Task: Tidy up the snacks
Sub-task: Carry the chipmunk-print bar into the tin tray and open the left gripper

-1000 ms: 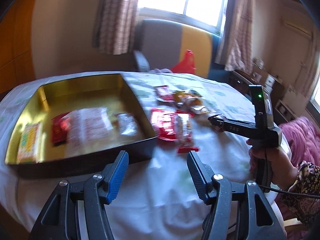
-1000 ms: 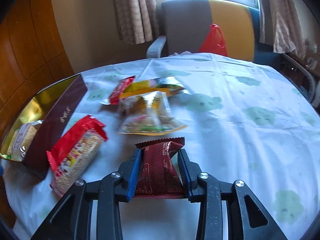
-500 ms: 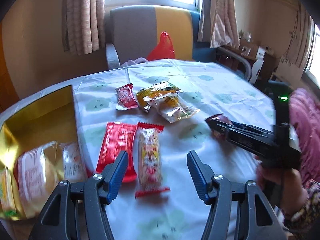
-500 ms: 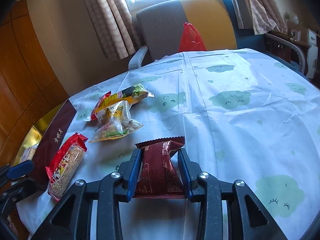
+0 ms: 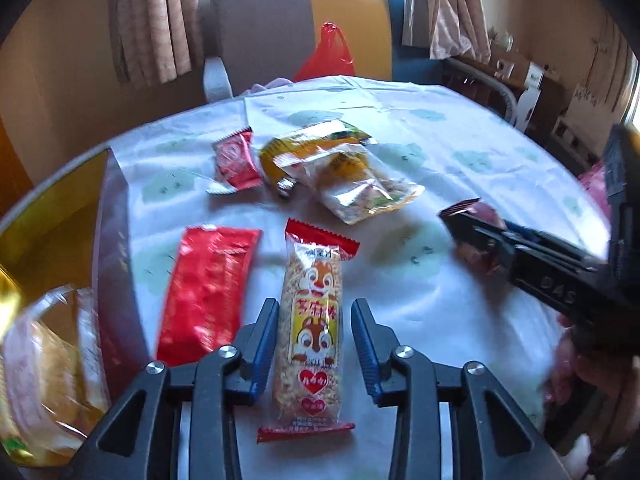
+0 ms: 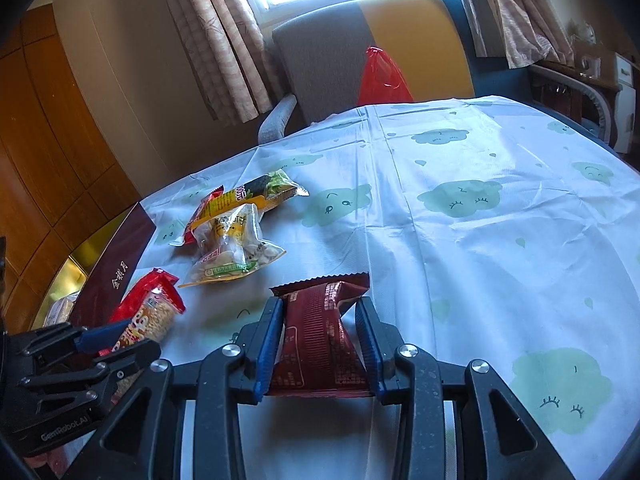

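A squirrel-print snack bar lies lengthwise on the cloud-print tablecloth. My left gripper straddles it with its jaws closing. The left pad is at the wrapper's edge and a thin strip of cloth shows by the right pad. The right wrist view shows the left gripper around the same bar. My right gripper is shut on a dark red packet, held just above the cloth. A gold-lined tin box with a maroon wall sits to the left and holds a few packets.
A flat red packet lies between the bar and the box. Further back are a small red packet, a yellow packet and a clear bag. A chair with a red plastic bag stands behind the table.
My left gripper swung right from over the tin box to the loose packets, came down over the squirrel bar, and its jaws narrowed around it. The right gripper kept its hold on the dark red packet.
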Available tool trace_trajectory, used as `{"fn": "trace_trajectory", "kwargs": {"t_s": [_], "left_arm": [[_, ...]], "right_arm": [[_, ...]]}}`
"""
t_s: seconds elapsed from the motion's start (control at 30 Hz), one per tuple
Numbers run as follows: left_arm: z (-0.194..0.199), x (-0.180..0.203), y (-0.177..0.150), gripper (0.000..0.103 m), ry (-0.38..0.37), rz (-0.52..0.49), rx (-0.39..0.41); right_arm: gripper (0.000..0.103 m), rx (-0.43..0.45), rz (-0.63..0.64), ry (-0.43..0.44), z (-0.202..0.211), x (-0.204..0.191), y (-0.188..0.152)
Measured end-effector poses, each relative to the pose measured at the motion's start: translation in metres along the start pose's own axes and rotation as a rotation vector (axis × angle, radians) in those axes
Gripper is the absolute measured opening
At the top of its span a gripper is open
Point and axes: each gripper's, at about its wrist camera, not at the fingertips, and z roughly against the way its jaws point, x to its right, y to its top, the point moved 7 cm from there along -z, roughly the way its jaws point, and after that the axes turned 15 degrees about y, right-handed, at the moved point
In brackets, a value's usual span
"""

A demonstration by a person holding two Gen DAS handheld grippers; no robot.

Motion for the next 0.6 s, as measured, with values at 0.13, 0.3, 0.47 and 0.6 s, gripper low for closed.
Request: {"fn": "trace_trajectory", "kwargs": {"t_s": [0.13,0.3,0.47,0.6], "left_arm": [[-0.002,0.005,-0.007,0.038,-0.017,0.016,0.001],[0.001,0.009,-0.010,0.040,-0.002,-0.010,0.035],[0.004,0.011,-0.015,0.040,0.018,-0.031,0.098],[0.006,0.008,-0.018,0.036,-0.001,0.001,0.120]], "right_arm": [[0.038,0.000,0.000,0.000,0.000,0.000,0.000],[0.038,0.000,0.000,0.000,0.000,-0.001,0.001],[0.038,0.000,-0.001,0.000,-0.001,0.000,0.000],[0.038,0.000,0.001,-0.002,-0.001,0.000,0.000]]}}
